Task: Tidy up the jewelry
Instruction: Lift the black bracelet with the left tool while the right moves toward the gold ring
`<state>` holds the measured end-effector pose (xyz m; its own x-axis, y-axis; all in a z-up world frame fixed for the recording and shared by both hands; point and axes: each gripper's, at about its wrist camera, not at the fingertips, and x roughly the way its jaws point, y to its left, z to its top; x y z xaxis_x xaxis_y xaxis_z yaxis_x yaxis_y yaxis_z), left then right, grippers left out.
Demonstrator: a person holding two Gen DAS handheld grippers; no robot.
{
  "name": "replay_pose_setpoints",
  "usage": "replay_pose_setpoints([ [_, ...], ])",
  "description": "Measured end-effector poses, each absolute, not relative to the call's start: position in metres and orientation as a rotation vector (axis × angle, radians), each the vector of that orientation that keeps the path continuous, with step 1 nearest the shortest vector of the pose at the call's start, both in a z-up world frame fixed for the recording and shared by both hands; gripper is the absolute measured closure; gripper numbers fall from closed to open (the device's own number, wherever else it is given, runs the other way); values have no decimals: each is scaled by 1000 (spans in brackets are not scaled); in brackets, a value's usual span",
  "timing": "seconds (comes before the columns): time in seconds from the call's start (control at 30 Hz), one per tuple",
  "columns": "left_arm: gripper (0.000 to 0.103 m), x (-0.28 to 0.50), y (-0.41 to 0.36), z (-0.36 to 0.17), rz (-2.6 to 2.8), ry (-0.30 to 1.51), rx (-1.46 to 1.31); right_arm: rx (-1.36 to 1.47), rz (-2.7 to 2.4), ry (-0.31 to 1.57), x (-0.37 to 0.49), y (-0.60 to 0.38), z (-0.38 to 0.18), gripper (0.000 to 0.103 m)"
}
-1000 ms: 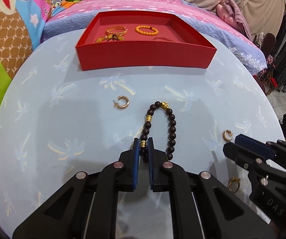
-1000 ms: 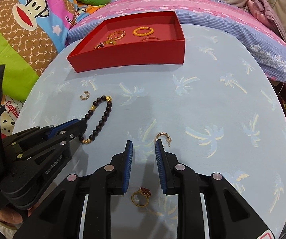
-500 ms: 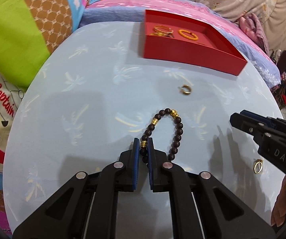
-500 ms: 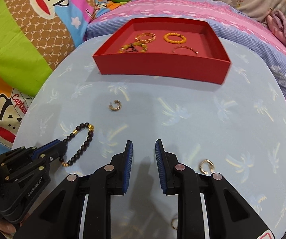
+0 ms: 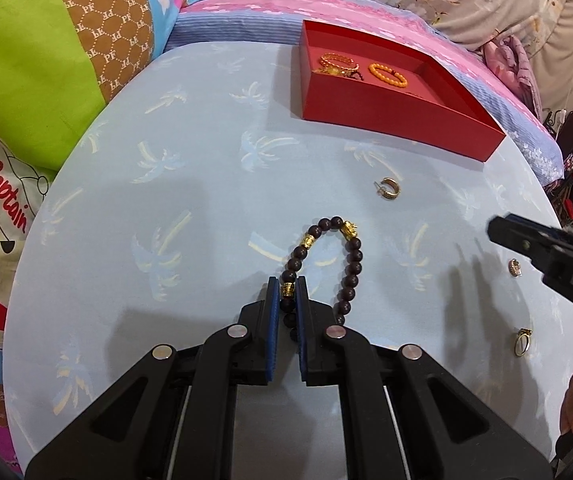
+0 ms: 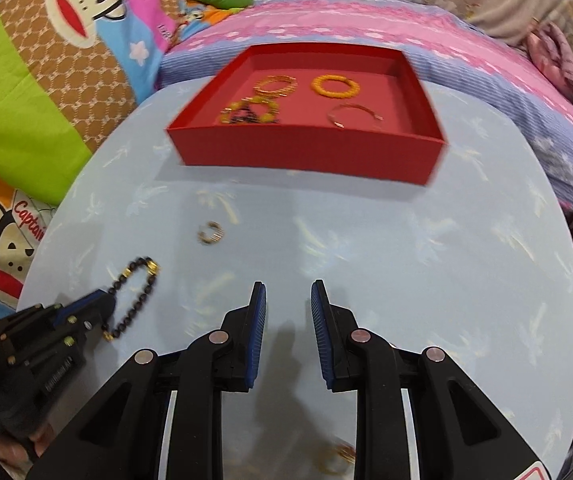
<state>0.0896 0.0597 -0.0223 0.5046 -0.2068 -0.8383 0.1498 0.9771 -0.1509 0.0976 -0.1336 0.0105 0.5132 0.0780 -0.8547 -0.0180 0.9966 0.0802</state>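
My left gripper (image 5: 287, 282) is shut on a dark bead bracelet with gold beads (image 5: 350, 256), whose loop trails over the pale blue table; it also shows at the lower left of the right wrist view as the bead bracelet (image 6: 134, 296) in the left gripper (image 6: 102, 304). My right gripper (image 6: 287, 290) stands open over bare cloth with nothing between its fingers. The red tray (image 6: 310, 152) at the back holds an orange bead bracelet (image 6: 335, 86), gold bangles (image 6: 276, 85) and a thin bangle (image 6: 352, 114). A gold hoop earring (image 5: 388, 189) lies between bracelet and tray.
A second small earring (image 5: 515, 268) and a gold ring (image 5: 522, 342) lie at the table's right side, near the right gripper's black body (image 5: 558, 256). Another ring (image 6: 340, 458) lies blurred under the right gripper. Bright cushions (image 5: 46, 60) and a pink bedspread (image 6: 326, 16) border the round table.
The left gripper has slid leftward across the table, dragging the bead bracelet with it. The right gripper has also shifted left, away from the hoop earring and red-stone ring it stood over.
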Motion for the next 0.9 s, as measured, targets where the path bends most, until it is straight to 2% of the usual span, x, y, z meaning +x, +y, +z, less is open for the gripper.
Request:
replay_pose_setpoints([
  [0.33, 95, 77, 28, -22, -284, 1023, -27, 145, -43, 1079, 57, -184, -6, 79],
  [0.47, 95, 72, 19, -21, -294, 1028, -14, 147, -53, 1067, 55, -188, -9, 67],
  [0.9, 95, 70, 14, -22, -297, 1030, 6, 118, -32, 1058, 51, -185, -4, 67],
])
